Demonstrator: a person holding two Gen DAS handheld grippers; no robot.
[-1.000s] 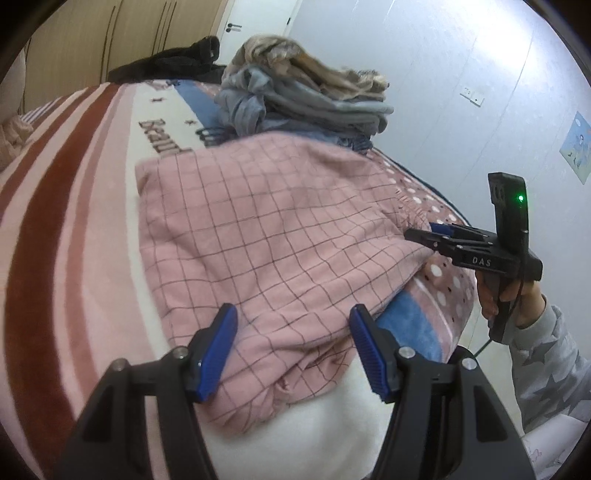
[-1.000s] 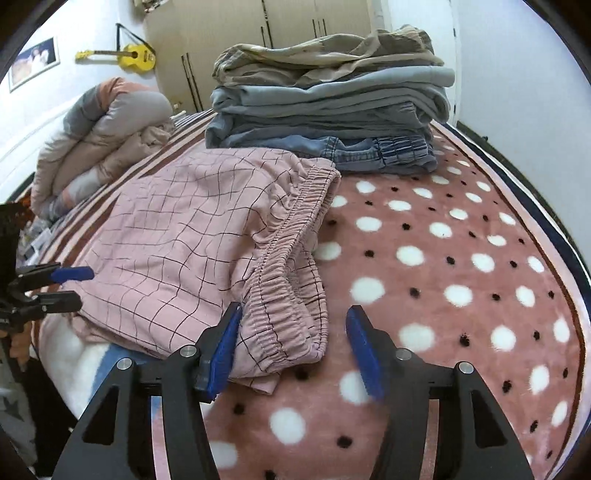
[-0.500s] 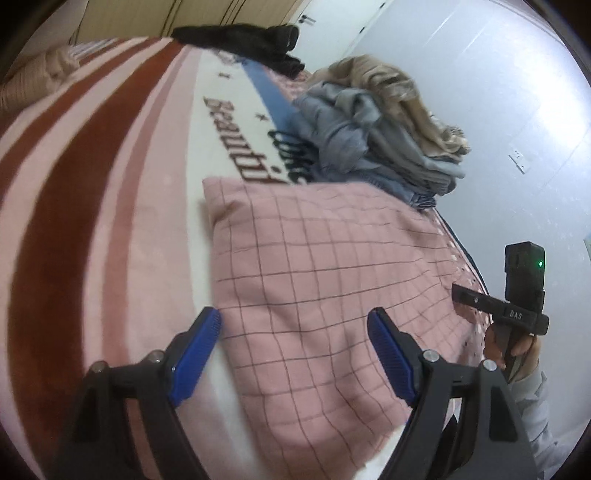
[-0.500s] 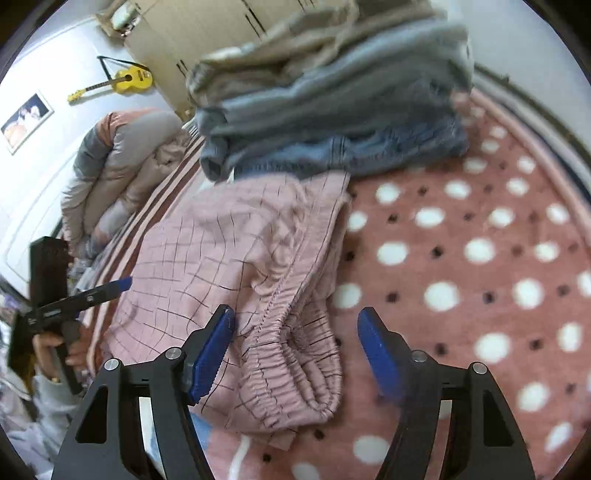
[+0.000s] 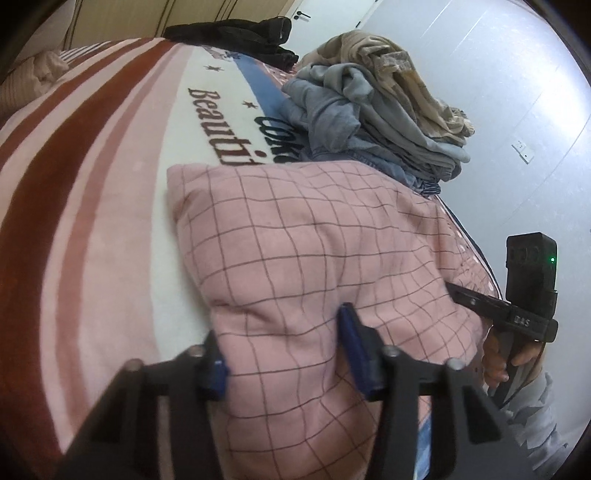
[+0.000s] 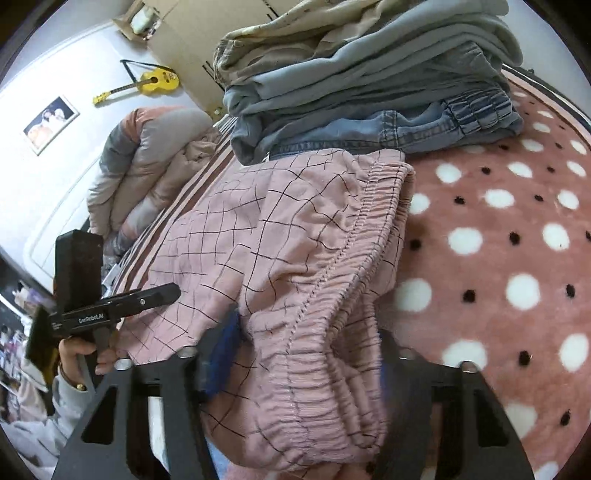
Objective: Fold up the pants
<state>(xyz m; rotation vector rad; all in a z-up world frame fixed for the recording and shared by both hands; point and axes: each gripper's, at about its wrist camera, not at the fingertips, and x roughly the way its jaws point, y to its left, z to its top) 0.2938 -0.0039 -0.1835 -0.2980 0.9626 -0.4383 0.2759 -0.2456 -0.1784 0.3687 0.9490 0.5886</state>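
Note:
The folded pink checked pants [image 5: 314,251] lie on the bed, their elastic waistband [image 6: 332,280] towards the dotted side. My left gripper [image 5: 284,354] has its blue pads on either side of the near folded edge, with cloth bunched between them; the jaws are partly closed. My right gripper [image 6: 303,362] straddles the waistband end, the cloth filling the gap between its fingers; its right pad is hidden by blur. Each gripper shows in the other's view: the right one [image 5: 480,299] and the left one [image 6: 147,299].
A stack of folded grey, denim and beige trousers [image 6: 369,85] stands just behind the pink pants, also in the left wrist view [image 5: 373,110]. The striped blanket [image 5: 92,184] spreads left, the polka-dot blanket [image 6: 498,240] right. A rolled duvet [image 6: 147,166] and dark clothing [image 5: 236,33] lie farther back.
Both grippers have moved forward onto the pants and narrowed their jaws around the cloth; the left now sits at the folded edge, the right at the waistband.

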